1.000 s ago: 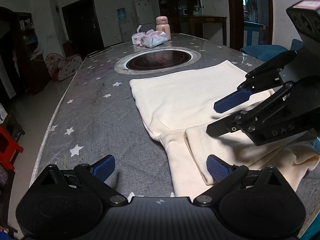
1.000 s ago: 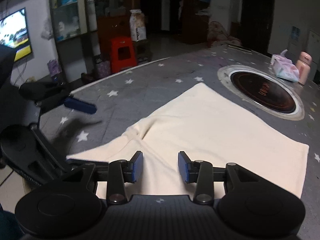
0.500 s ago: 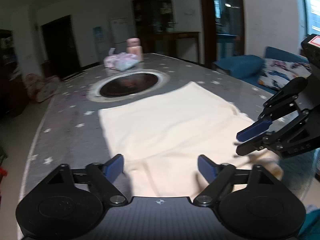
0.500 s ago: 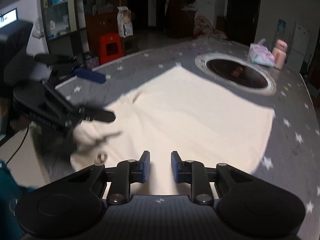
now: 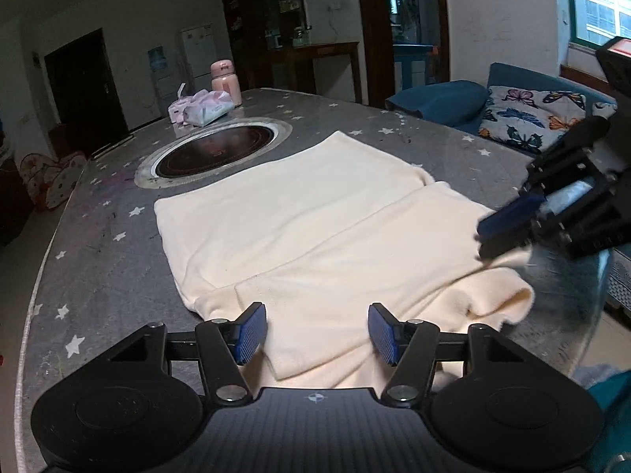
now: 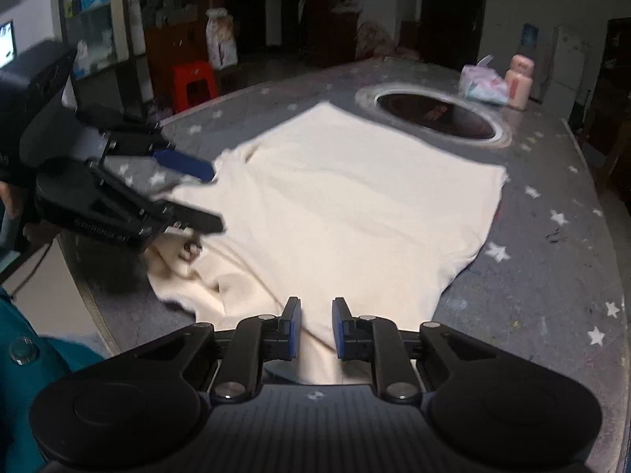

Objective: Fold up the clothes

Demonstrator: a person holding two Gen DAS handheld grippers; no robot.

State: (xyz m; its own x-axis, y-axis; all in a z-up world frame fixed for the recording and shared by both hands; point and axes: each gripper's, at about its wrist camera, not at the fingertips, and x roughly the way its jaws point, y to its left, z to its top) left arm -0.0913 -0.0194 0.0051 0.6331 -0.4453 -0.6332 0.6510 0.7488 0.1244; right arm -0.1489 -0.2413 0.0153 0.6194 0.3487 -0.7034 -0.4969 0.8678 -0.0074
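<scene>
A cream garment [image 5: 299,213] lies flat on the grey star-patterned table [image 5: 98,260], its near part folded over and rumpled. My left gripper [image 5: 317,333] hovers over the near folded edge with its jaws closing. Cloth lies between the blue pads [image 5: 250,333], which do not press on it. In the right wrist view the left gripper [image 6: 205,197] stands over the garment's [image 6: 355,205] bunched left corner. My right gripper [image 6: 316,329] has narrow jaws pinching a raised fold of the garment's near edge. The left wrist view shows that right gripper [image 5: 487,242] at the garment's right edge.
A round black hob [image 5: 215,149] is set into the table beyond the garment. A tissue pack [image 5: 203,108] and a pink bottle [image 5: 225,81] stand behind it. A blue sofa with a butterfly cushion [image 5: 528,114] is past the right edge, a red stool [image 6: 195,84] past the left.
Both grippers' jaws have narrowed. The right gripper slid outward to the garment's right edge and closed on cloth. The left gripper shifted slightly along the near edge.
</scene>
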